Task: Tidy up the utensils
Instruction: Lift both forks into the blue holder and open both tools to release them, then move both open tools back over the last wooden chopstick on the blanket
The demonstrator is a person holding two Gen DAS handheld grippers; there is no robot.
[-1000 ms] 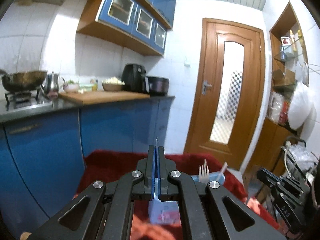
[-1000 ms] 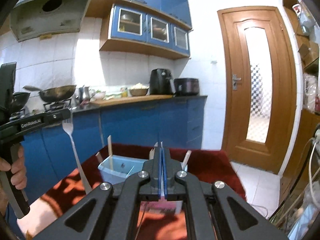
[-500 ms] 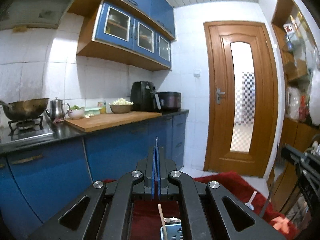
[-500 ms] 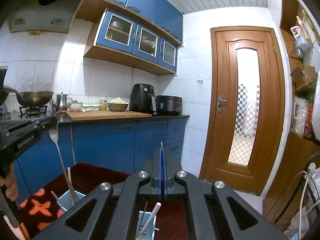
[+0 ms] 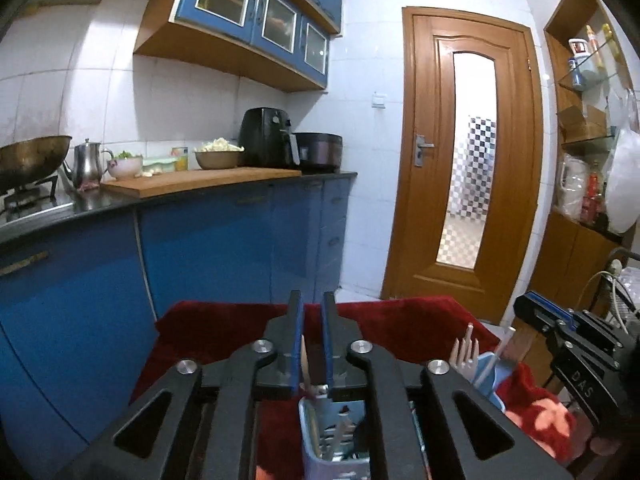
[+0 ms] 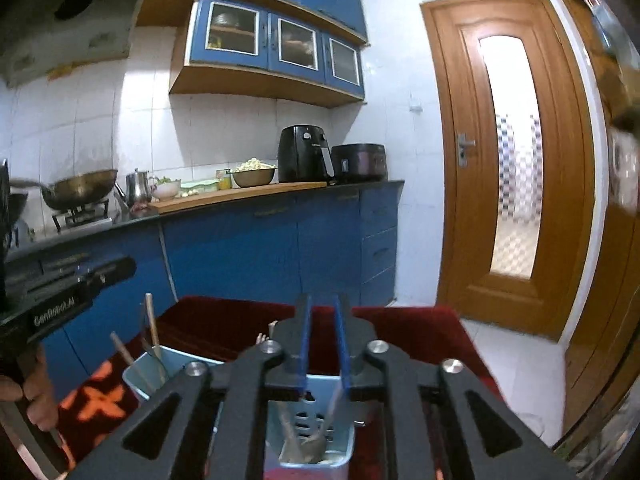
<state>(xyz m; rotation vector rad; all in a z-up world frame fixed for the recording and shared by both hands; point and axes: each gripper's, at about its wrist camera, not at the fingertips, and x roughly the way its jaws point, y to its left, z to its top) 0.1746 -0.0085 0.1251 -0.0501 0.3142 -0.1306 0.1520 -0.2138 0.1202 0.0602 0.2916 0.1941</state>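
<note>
My left gripper (image 5: 311, 312) is open and empty, right above a light blue utensil holder (image 5: 320, 440) holding a wooden stick and metal utensils. A second blue holder (image 5: 486, 372) with a white plastic fork stands to its right. My right gripper (image 6: 323, 316) is open and empty above a perforated light blue holder (image 6: 316, 420) with utensils inside. In the right wrist view another blue holder (image 6: 160, 368) with chopsticks stands at left, below the left gripper's body (image 6: 60, 296).
The holders stand on a table under a red patterned cloth (image 5: 400, 320). Blue kitchen cabinets (image 5: 220, 248) with a loaded counter run along the left. A wooden door (image 5: 468, 168) is behind, and wooden shelves (image 5: 592, 128) at right.
Both grippers were shut and have opened. The fork that the left gripper held is out of its jaws. Both cameras have tilted down toward the holders.
</note>
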